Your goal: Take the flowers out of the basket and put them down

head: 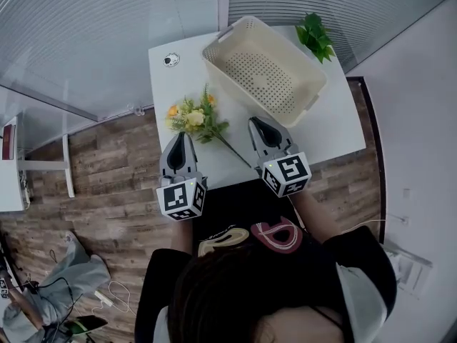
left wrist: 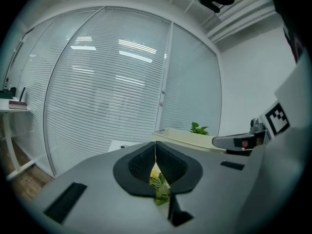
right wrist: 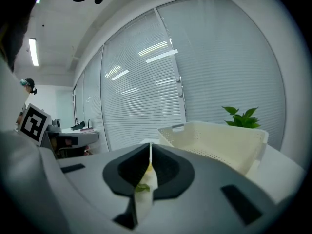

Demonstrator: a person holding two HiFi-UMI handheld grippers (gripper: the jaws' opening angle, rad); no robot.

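Observation:
A bunch of yellow and orange flowers (head: 194, 118) lies on the white table (head: 328, 131), left of the cream perforated basket (head: 225, 36), its long stem running toward the front edge. The basket looks empty. My left gripper (head: 181, 134) hovers just in front of the blooms, jaws shut with nothing held; in the left gripper view the flowers (left wrist: 159, 182) show through the slit below its tips (left wrist: 155, 145). My right gripper (head: 257, 122) is near the basket's front corner, over the stem end, jaws shut and empty (right wrist: 150, 147). A green leaf (right wrist: 143, 188) peeks below them.
A small green plant (head: 315, 36) stands behind the basket at the table's far right corner. A round black-and-white disc (head: 170, 60) sits at the far left corner. Glass walls with blinds close off the back. Wooden floor lies to the left, with a white desk (head: 7, 163).

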